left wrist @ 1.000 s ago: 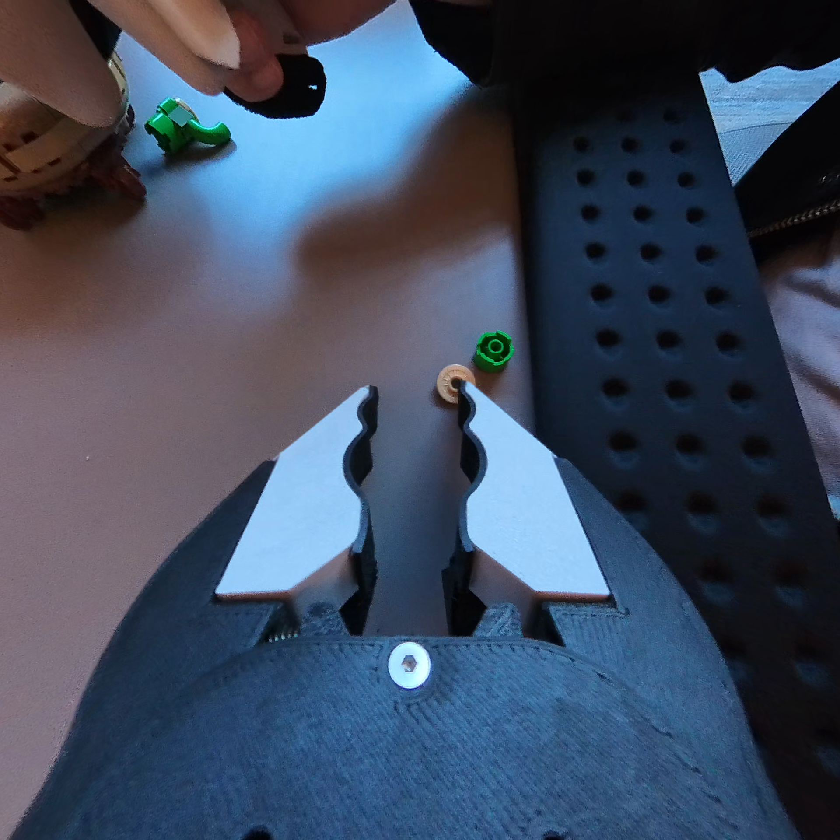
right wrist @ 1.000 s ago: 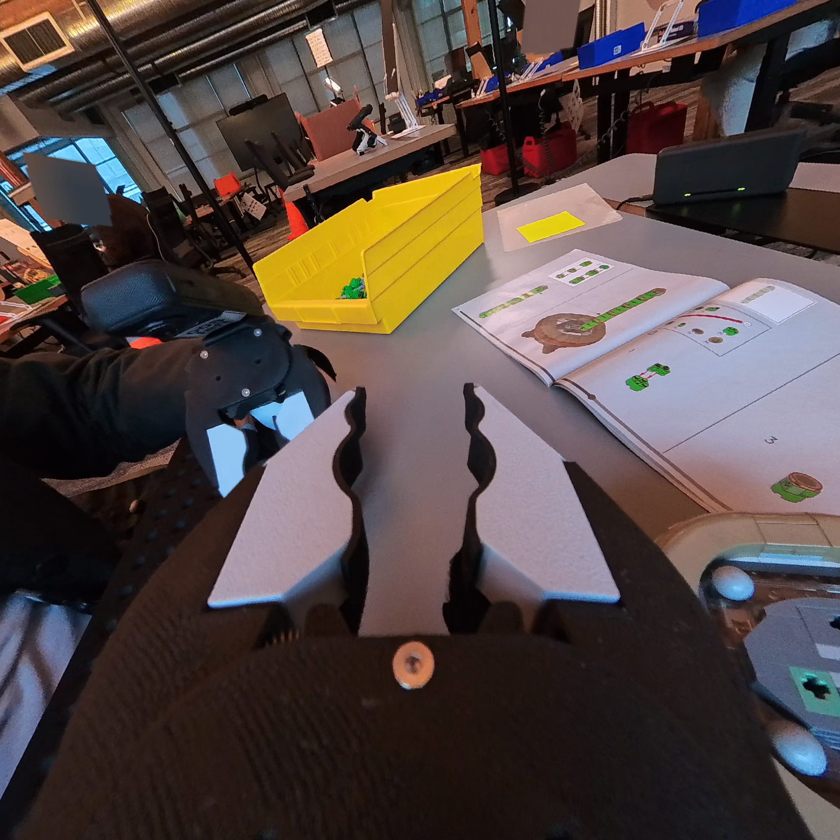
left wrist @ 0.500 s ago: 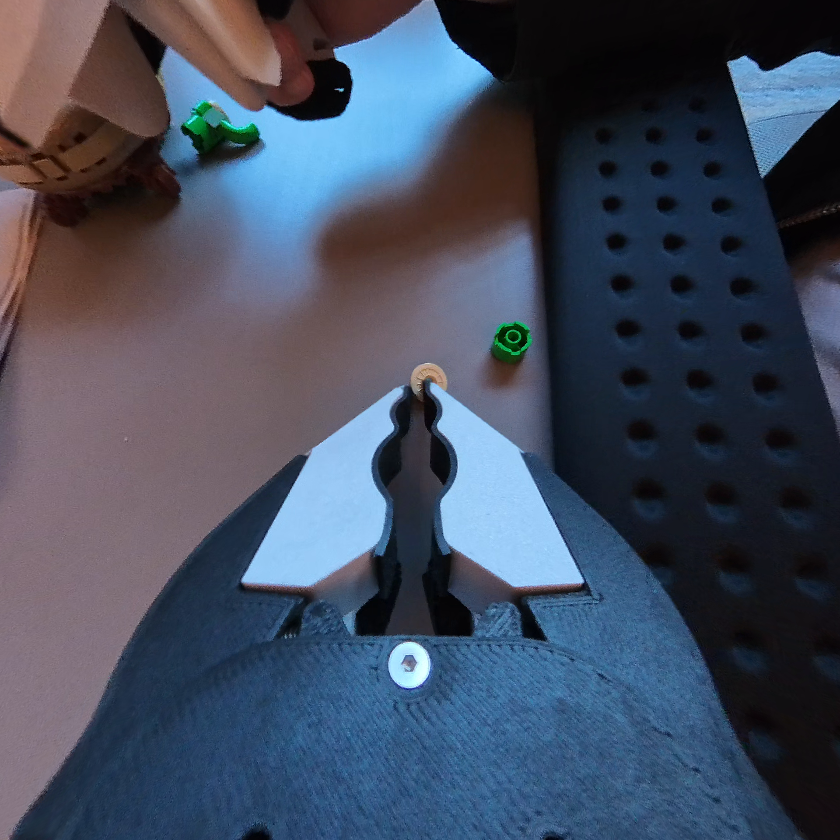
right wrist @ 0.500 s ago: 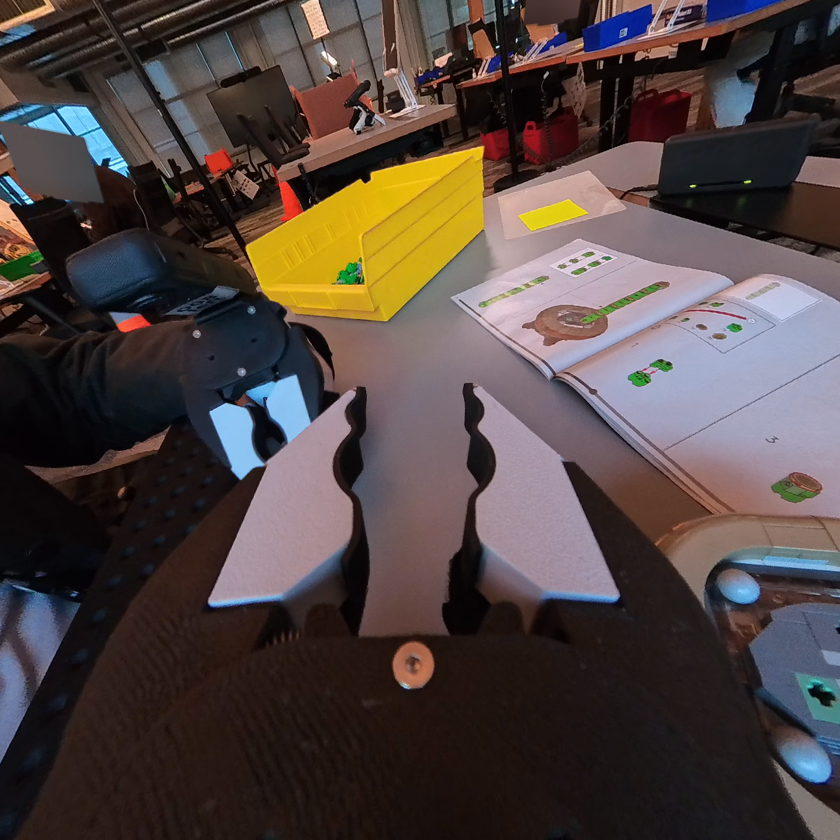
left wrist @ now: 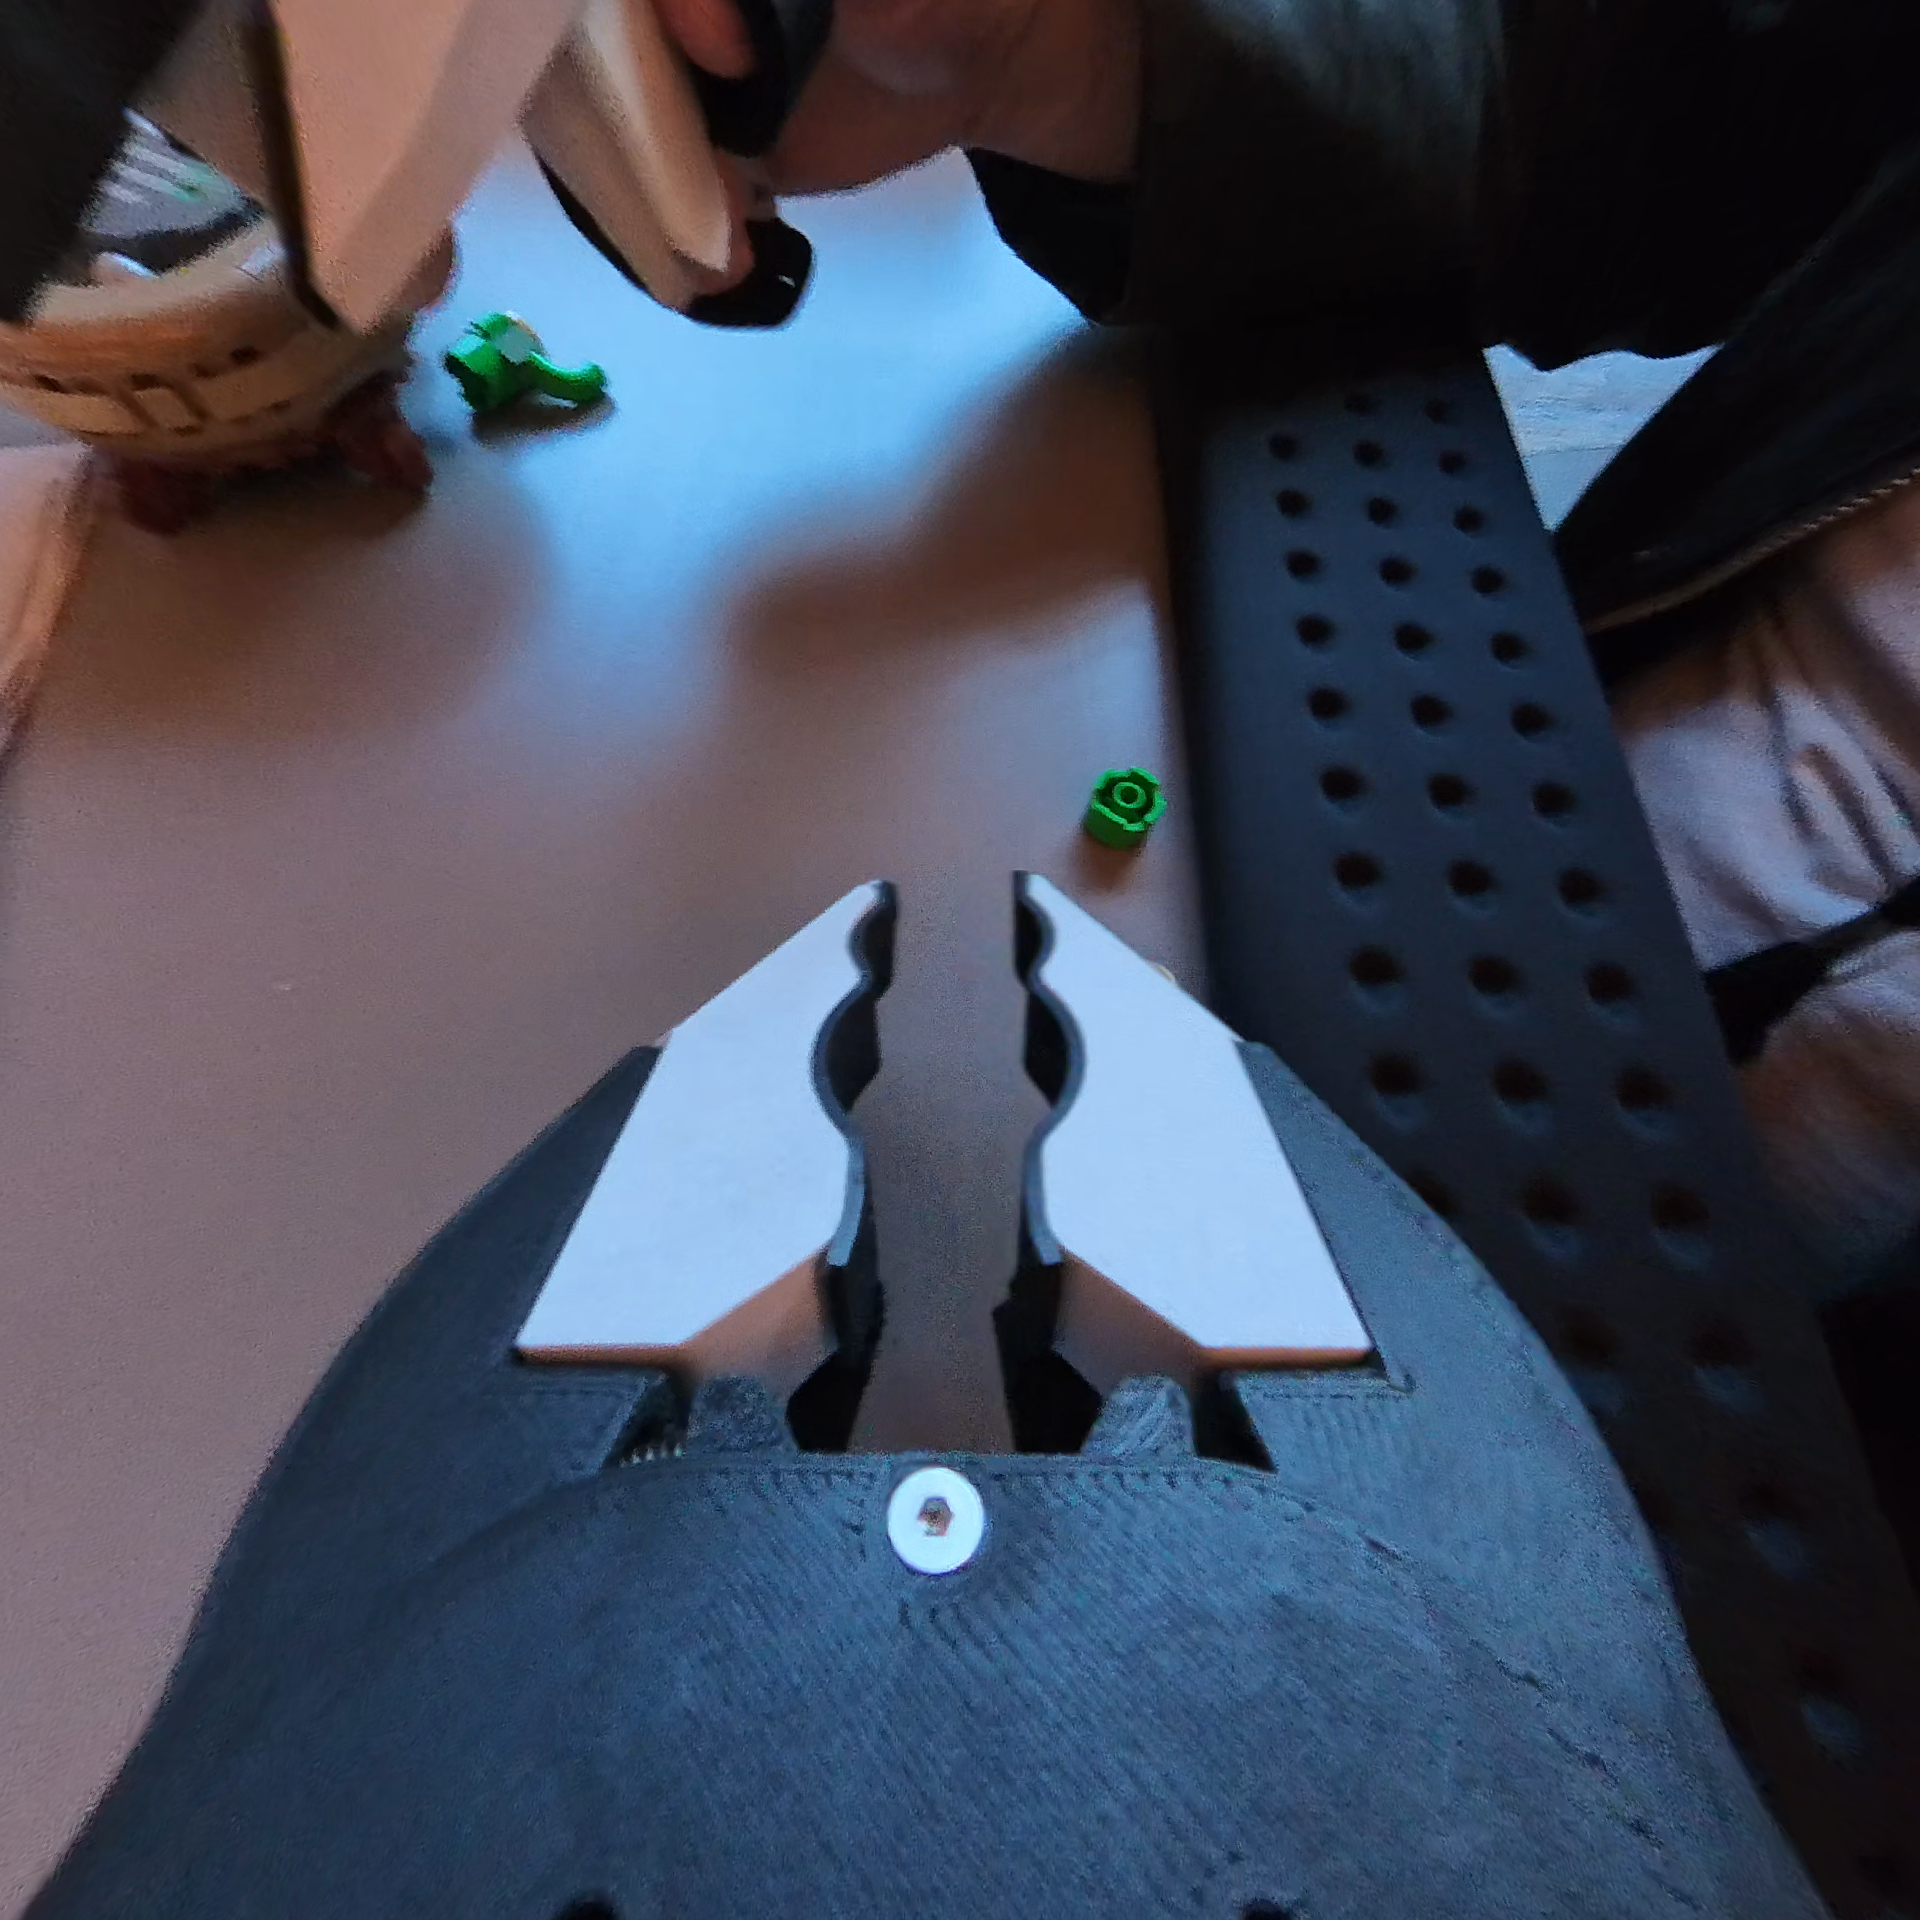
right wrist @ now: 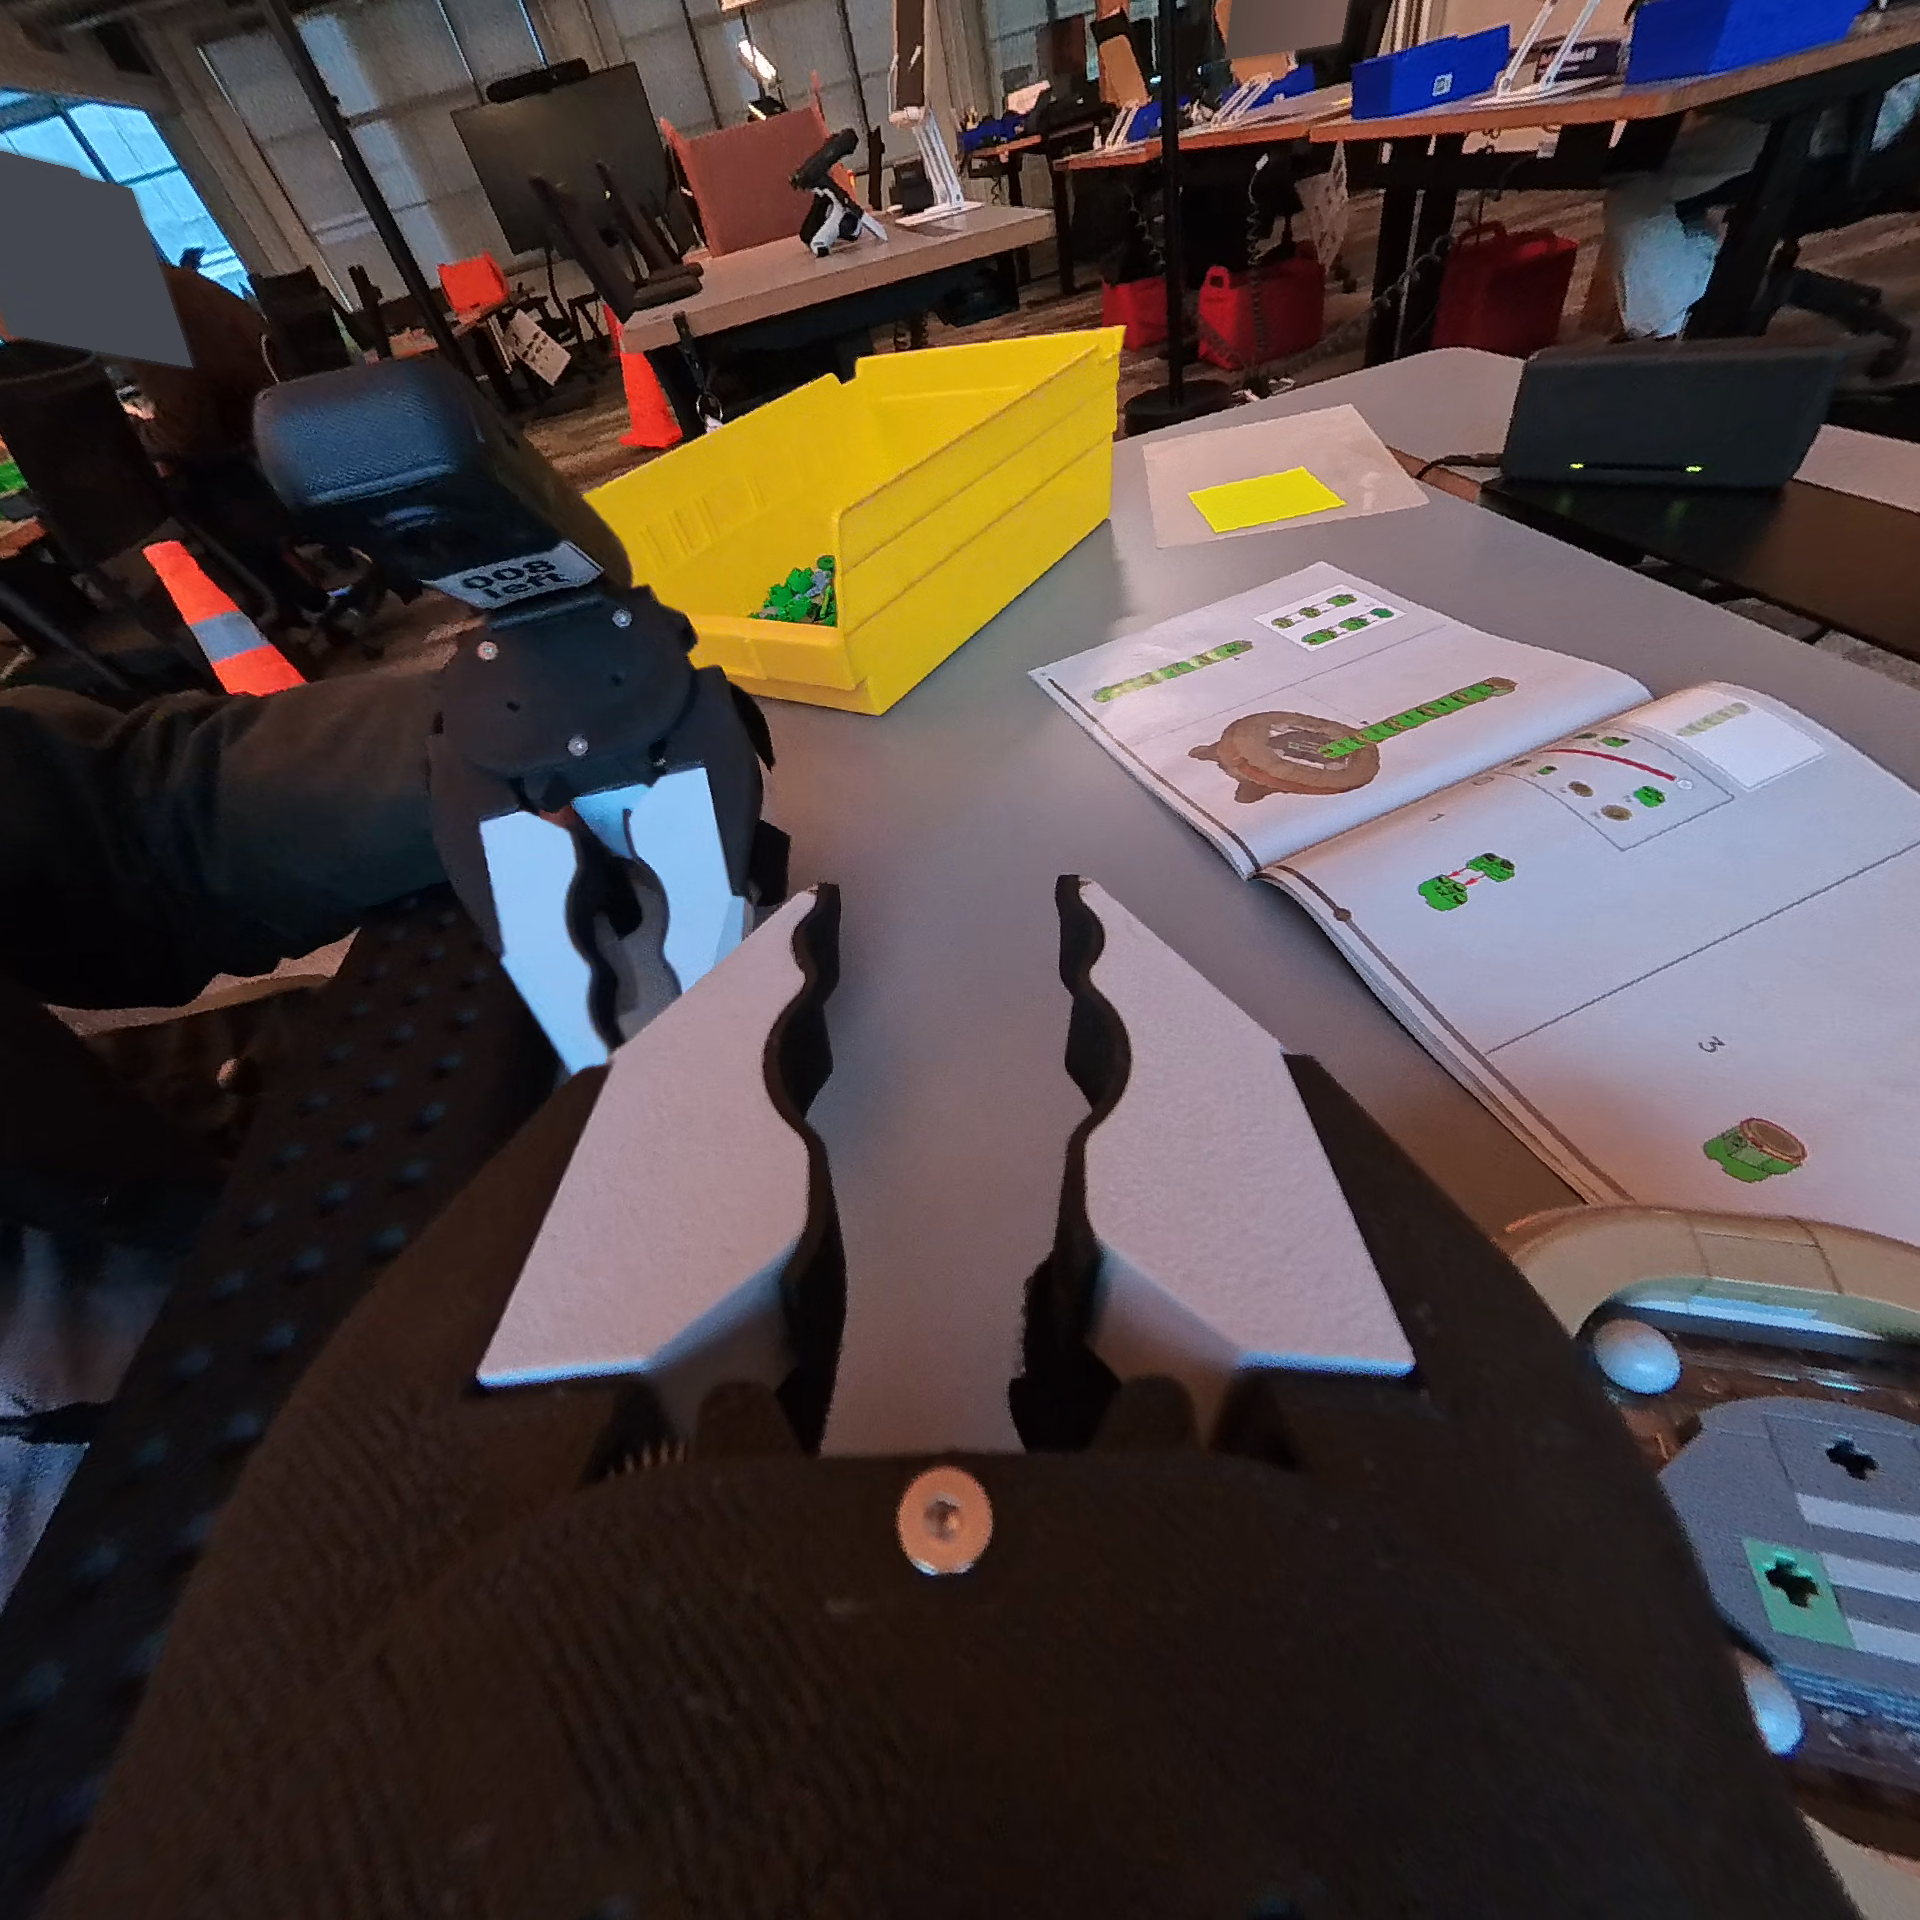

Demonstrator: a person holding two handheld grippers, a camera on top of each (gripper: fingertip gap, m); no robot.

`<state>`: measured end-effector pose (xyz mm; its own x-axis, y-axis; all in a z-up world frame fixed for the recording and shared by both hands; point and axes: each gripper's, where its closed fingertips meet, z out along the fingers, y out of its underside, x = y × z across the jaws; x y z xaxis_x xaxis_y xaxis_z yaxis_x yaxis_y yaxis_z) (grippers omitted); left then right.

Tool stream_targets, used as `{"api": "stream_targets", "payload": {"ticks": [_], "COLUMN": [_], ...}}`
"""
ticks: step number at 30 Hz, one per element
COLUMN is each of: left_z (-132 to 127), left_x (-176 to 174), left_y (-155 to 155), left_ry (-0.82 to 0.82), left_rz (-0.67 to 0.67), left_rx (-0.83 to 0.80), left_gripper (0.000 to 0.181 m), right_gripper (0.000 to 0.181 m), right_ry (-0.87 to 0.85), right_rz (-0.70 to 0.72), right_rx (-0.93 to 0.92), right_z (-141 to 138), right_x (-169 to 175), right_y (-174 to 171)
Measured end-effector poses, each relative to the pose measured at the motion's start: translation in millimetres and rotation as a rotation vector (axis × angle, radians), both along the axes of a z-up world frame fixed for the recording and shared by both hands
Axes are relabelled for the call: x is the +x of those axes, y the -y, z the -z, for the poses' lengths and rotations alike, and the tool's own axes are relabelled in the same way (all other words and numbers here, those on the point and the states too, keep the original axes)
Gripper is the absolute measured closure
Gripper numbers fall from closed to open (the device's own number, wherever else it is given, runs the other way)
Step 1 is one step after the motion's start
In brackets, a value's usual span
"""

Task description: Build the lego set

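A sliver of tan shows under the left gripper [left wrist: 954, 899], otherwise hidden. Both it and the right gripper [right wrist: 943, 902] stand parted, empty. A ridged green round brick [left wrist: 1123, 807] lies beside the perforated black mat [left wrist: 1455, 831].

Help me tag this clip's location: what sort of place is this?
Probably a large shared workshop or lab hall, not a home: rows of long work tables, orange traffic cones, red bags on the floor, and a yellow parts bin on the grey table.
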<state>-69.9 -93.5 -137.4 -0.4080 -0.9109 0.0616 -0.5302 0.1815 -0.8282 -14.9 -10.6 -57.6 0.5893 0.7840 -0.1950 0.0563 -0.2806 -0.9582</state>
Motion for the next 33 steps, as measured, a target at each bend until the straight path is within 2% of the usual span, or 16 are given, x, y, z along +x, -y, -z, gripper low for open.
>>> {"api": "stream_targets", "payload": {"ticks": [1,4,9,15,19,23,25,27,33], "left_z": [2.6,5.2,9.8,21.1,16.6,2.7,10.3,20.6,21.6], "left_x": [-3.7,-13.9,-23.1,-18.2,-16.7,-21.7,-25.1,-25.1,-22.8], "left_y": [3.8,14.3,17.8,-0.4,-0.3,21.5,27.2,28.0,21.8], "left_ry": [-0.024,-0.062,-0.104,-0.110,-0.100,-0.053,-0.079,-0.105,-0.086], "left_rz": [0.024,0.089,0.113,0.031,0.019,0.123,0.157,0.162,0.145], "left_rx": [-0.026,-0.079,-0.106,0.028,-0.002,-0.075,-0.037,0.019,0.072], "left_gripper": [0.153,0.150,0.146,0.170,0.156,0.153,0.152,0.156,0.166], "right_gripper": [0.140,0.140,0.140,0.140,0.140,0.140,0.140,0.140,0.140], "right_ry": [0.007,0.024,0.039,0.053,0.063,0.078,0.082,0.086,0.088], "right_rz": [-0.002,-0.005,-0.012,-0.014,-0.016,-0.020,-0.023,-0.023,-0.023], "right_rx": [0.005,0.012,0.014,0.014,0.009,0.008,0.008,0.007,0.009], "right_z": [0.0,0.6,2.2,4.5,7.3,9.7,10.5,11.2,11.1], "right_x": [-0.5,-1.9,-3.7,-4.3,-4.9,-5.6,-6.2,-6.4,-5.9], "right_y": [0.6,1.5,2.7,2.6,2.4,2.8,3.1,3.1,3.2]}}
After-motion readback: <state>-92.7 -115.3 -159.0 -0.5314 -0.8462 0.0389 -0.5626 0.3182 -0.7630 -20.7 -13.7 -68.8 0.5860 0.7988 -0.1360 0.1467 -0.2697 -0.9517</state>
